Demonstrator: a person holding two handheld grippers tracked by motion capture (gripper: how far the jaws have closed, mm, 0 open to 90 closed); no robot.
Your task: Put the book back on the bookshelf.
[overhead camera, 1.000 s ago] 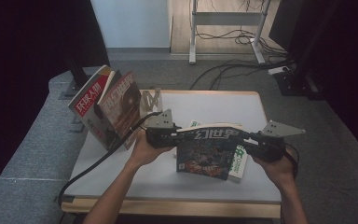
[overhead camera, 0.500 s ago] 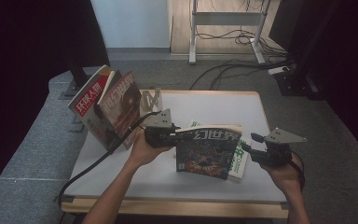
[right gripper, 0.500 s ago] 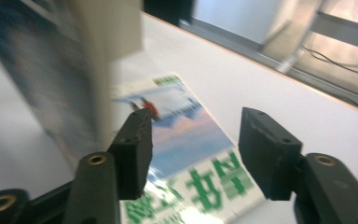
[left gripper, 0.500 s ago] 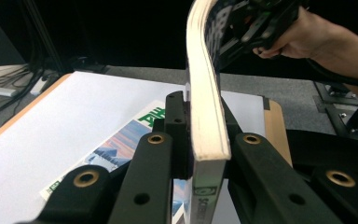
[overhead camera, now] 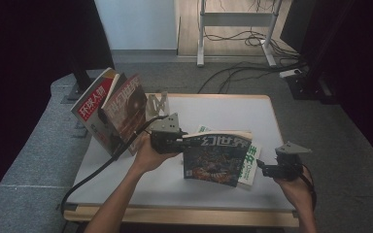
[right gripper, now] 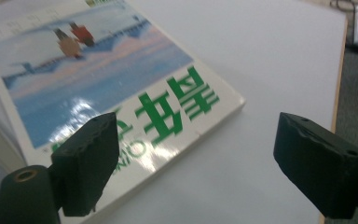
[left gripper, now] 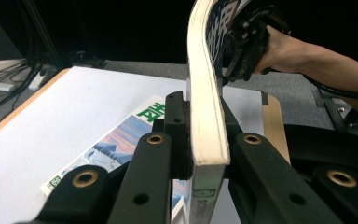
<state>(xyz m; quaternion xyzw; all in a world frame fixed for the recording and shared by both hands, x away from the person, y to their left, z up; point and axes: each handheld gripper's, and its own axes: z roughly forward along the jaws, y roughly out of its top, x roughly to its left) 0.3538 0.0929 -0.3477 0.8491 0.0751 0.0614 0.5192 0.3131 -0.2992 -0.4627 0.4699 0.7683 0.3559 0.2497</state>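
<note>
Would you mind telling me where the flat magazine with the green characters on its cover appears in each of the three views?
High view: the green-lettered magazine lies on the white table, mostly hidden behind the upright dark magazine.
Left gripper view: it lies flat at lower left, beside the clamped spine.
Right gripper view: it spans the upper left, under the open jaws.
Shared landmark: the white table.

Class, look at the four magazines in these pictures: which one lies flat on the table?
The green-lettered magazine, lying flat; the dark-covered magazine stands clamped in the left tongs, and two lean at the rack.
</note>
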